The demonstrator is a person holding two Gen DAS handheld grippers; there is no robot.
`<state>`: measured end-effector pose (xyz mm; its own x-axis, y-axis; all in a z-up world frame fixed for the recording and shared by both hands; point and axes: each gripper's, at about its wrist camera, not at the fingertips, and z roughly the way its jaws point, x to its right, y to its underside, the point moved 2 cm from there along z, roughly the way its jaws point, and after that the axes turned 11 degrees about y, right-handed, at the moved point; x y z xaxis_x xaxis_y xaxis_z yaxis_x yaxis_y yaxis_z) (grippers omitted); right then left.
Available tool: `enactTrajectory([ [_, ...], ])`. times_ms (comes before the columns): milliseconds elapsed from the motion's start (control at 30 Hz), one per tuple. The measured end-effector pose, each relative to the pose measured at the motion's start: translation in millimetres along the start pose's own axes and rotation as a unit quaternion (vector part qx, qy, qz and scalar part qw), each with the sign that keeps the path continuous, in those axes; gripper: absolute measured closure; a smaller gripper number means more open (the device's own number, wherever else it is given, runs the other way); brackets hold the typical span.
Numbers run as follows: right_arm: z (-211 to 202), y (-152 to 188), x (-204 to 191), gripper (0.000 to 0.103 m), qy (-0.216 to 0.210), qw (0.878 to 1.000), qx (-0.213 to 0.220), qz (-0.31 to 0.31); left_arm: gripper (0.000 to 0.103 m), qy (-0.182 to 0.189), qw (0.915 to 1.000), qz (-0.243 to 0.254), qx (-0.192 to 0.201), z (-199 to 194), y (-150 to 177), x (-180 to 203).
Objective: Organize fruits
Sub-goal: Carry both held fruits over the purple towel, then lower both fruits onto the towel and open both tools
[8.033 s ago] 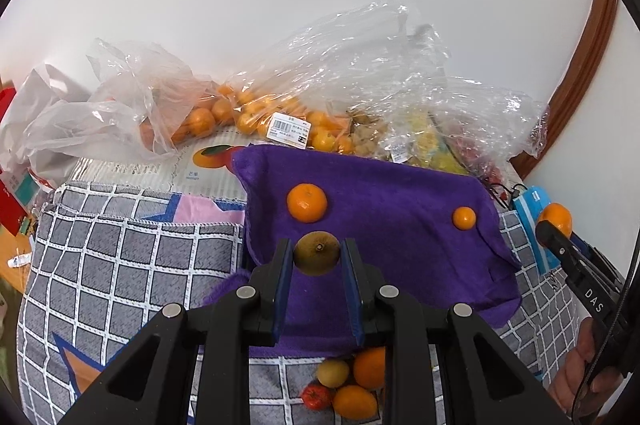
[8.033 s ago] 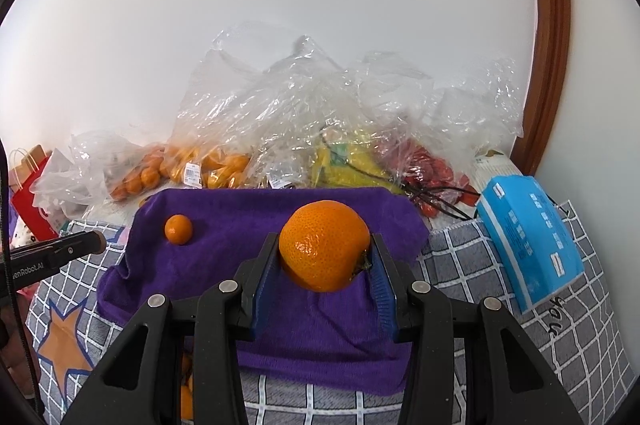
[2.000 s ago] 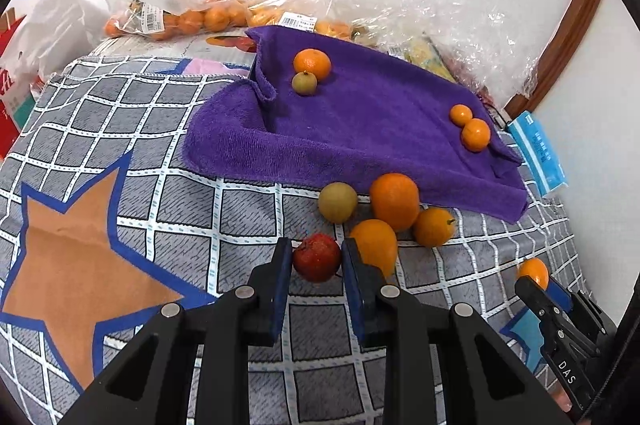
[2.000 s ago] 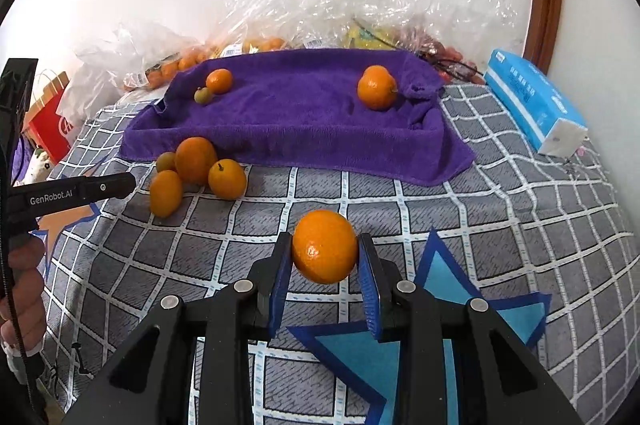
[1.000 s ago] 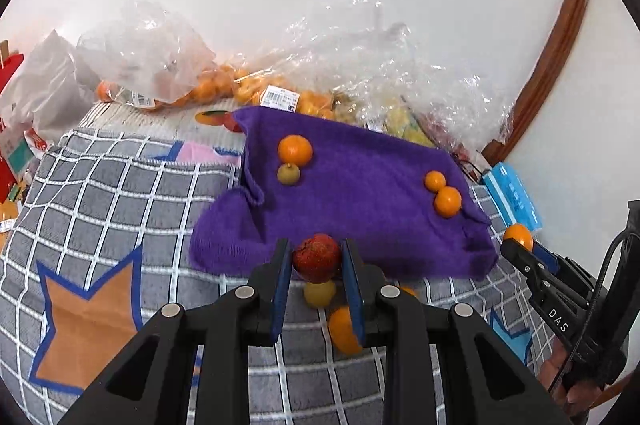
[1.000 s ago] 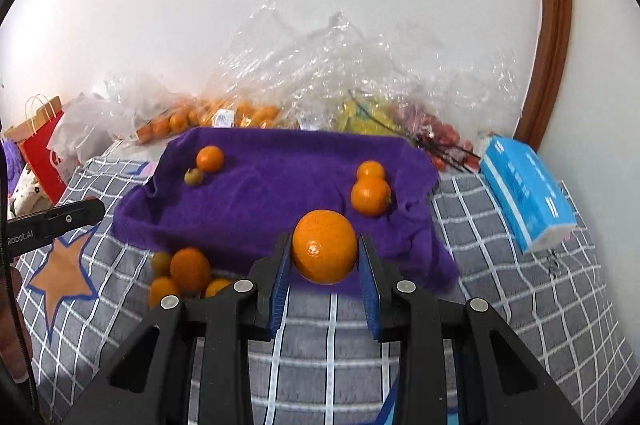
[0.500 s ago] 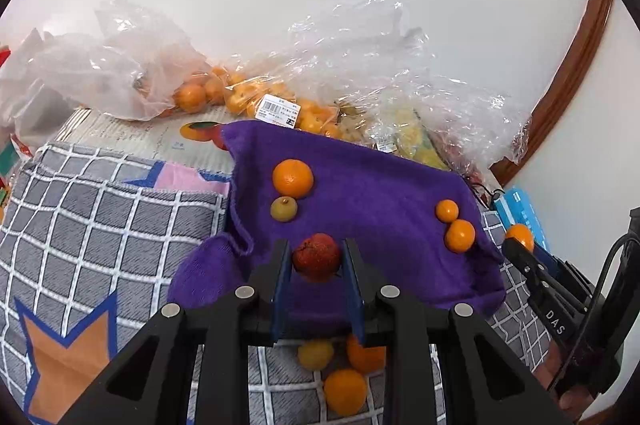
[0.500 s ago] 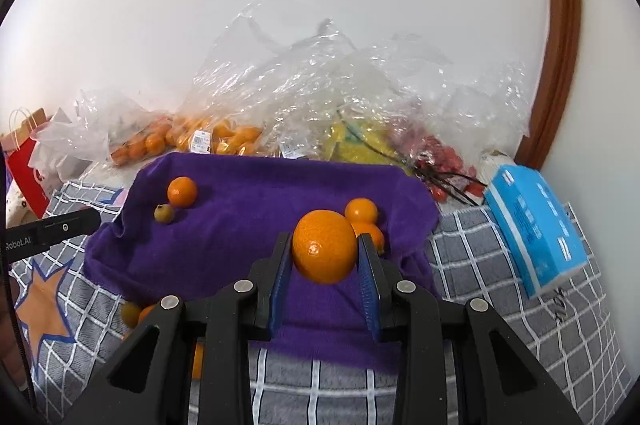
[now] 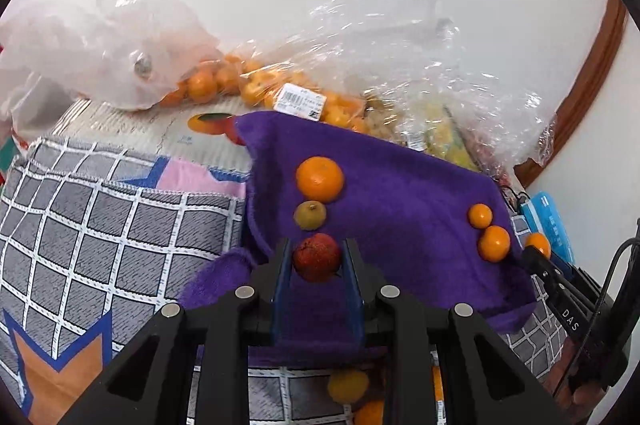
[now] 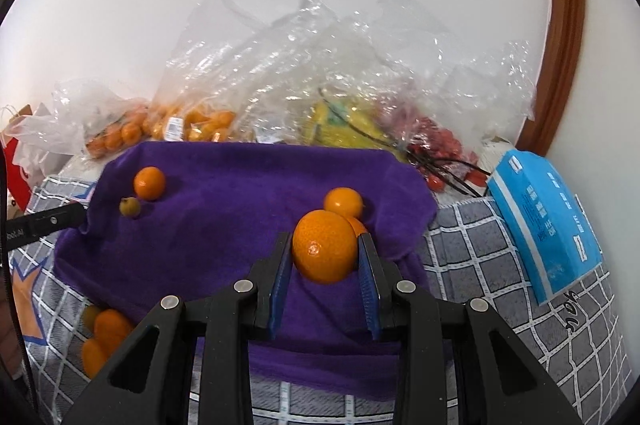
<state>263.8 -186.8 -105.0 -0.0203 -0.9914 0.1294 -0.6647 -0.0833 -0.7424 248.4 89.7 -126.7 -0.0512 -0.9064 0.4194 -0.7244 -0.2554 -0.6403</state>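
Left hand-held gripper (image 9: pixel 316 257) is clamping the round red fruit (image 9: pixel 316 257) just short of the yellow-green fruit (image 9: pixel 310 215) on the purple towel (image 9: pixel 400 193), while right hand-held gripper (image 10: pixel 324 253) is clamping the round orange (image 10: pixel 324 252) right before the two-orange pair (image 10: pixel 343 203).

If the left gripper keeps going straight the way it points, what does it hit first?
Probably the small olive-green round fruit on the purple towel, just beyond the red fruit that the left gripper holds; depth is uncertain.
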Motion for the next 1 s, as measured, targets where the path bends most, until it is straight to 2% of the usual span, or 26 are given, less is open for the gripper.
enactTrajectory([
  [133, 12.3, 6.3, 0.8, 0.071, 0.002, 1.0, -0.016, -0.003, 0.079, 0.008, 0.9999, -0.011, -0.01, 6.5, 1.4, -6.2],
  [367, 30.3, 19.8, -10.1, 0.071, -0.006, 0.999, -0.046, -0.021, 0.079, 0.009, 0.9996, 0.004, -0.025, 19.9, 8.1, -2.0],
  [633, 41.8, 25.6, -5.6, 0.071, -0.005, 0.998, -0.067, -0.012, 0.079, 0.005, 0.9993, 0.0, -0.038, 32.5, 12.2, -4.1],
  [1000, 46.2, 29.0, -6.4, 0.069, -0.006, 0.997, -0.076, -0.013, 0.079, -0.02, 0.9987, 0.027, -0.038, 38.8, 15.1, 1.5],
])
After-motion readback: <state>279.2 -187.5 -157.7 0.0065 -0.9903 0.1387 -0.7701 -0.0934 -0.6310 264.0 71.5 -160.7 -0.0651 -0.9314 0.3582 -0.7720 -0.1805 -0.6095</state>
